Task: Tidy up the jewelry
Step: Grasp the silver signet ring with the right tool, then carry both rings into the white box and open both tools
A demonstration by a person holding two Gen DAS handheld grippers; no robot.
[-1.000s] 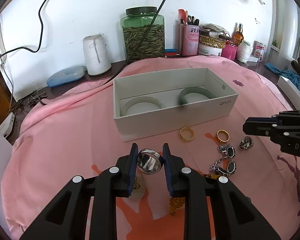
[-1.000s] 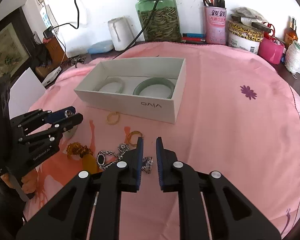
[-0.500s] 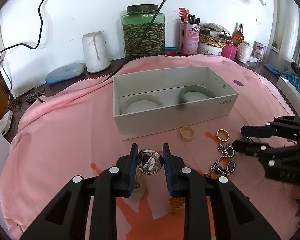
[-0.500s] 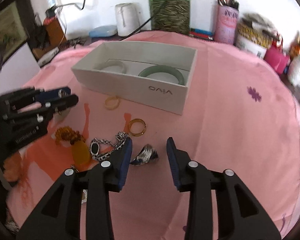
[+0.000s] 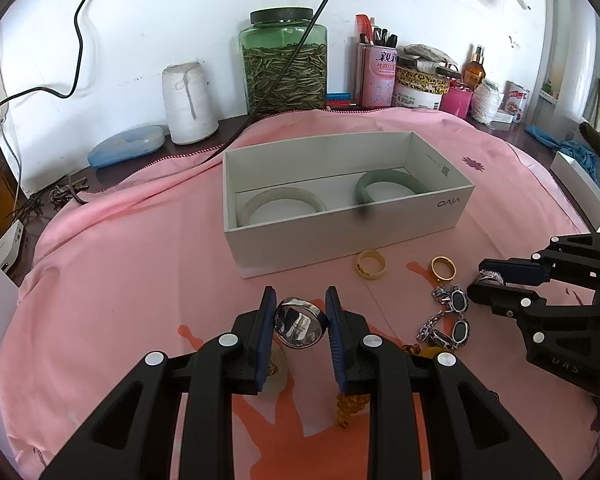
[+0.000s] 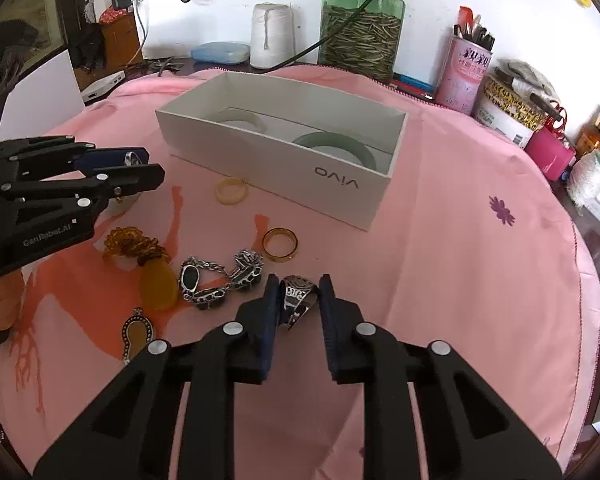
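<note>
My left gripper (image 5: 300, 318) pinches a polished silver ring (image 5: 299, 322); my right gripper (image 6: 299, 298) clamps an ornate silver ring (image 6: 298, 294). Ahead lie a gold ring (image 6: 280, 243), chain bracelet (image 6: 220, 277) and white box (image 6: 276, 168), unobstructed, on pink cloth (image 6: 460, 240).

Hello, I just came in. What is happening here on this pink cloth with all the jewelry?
A person is sorting jewelry with two handheld grippers. The left gripper holds a plain silver ring between its jaws, in front of the white box, which already holds two jade bangles. The right gripper has its jaws around an ornate silver ring on the cloth. A gold ring, a cream ring and a silver chain bracelet lie loose outside.
</note>
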